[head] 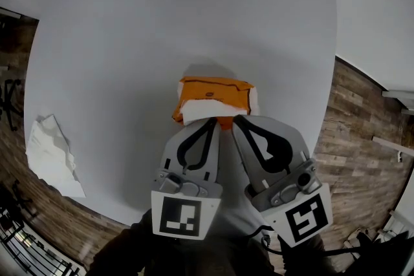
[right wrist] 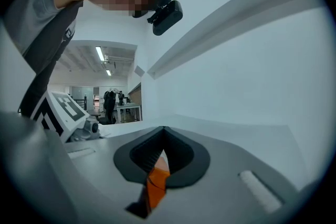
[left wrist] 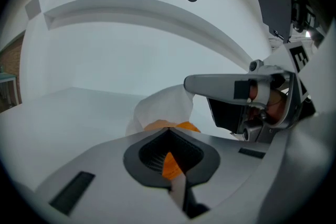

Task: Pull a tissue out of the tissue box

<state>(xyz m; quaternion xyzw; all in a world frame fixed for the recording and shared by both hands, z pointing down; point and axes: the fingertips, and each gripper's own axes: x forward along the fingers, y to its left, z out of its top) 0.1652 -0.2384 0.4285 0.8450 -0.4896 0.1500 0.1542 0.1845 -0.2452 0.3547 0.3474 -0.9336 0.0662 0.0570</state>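
An orange tissue pack (head: 213,95) lies in the middle of the white table (head: 162,22). A white tissue (head: 197,112) sticks out of its near side and stands up as a crumpled peak (left wrist: 164,105) in the left gripper view. My right gripper (head: 237,118) is shut, and its tip (left wrist: 188,84) meets the top of that tissue. My left gripper (head: 212,121) lies beside it, jaws shut (left wrist: 168,129), low over the pack's near edge. Orange shows through the gap behind the jaws in both gripper views (right wrist: 164,129).
A loose heap of white tissue (head: 53,153) lies at the table's left edge. Wooden floor (head: 352,139) shows past the table's rim on both sides. The left gripper's marker cube (right wrist: 63,107) sits close on the right gripper's left.
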